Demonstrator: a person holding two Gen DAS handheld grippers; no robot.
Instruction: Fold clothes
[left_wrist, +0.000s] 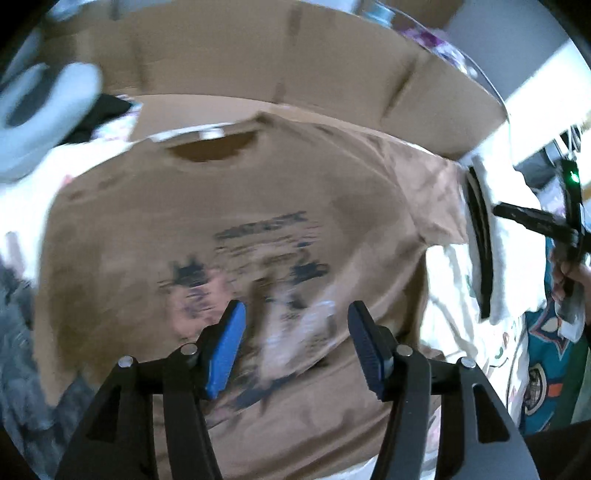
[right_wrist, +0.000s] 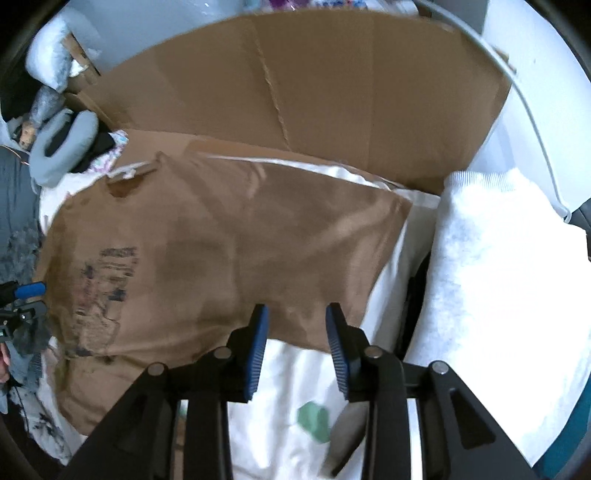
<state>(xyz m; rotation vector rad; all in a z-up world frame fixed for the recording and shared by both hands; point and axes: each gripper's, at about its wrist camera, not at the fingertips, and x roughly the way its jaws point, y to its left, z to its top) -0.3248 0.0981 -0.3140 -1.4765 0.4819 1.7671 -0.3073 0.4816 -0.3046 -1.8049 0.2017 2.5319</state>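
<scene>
A brown T-shirt (left_wrist: 221, 206) with a dark chest print lies spread flat, front up, its collar (left_wrist: 214, 147) toward the cardboard. My left gripper (left_wrist: 295, 314) hangs open above the print, with nothing between its blue pads. In the right wrist view the same T-shirt (right_wrist: 240, 240) stretches leftward, one sleeve reaching to the right. My right gripper (right_wrist: 296, 314) is open over the sleeve's lower edge and grips nothing. A hand (left_wrist: 565, 273) holding the right gripper shows at the far right of the left wrist view.
A large flattened cardboard sheet (right_wrist: 332, 92) stands behind the shirt. A thick folded white garment (right_wrist: 498, 277) lies to the right. White printed bedding (right_wrist: 295, 387) lies under the shirt. A grey neck pillow (right_wrist: 62, 147) and grey fuzzy fabric (left_wrist: 14, 332) sit at the left.
</scene>
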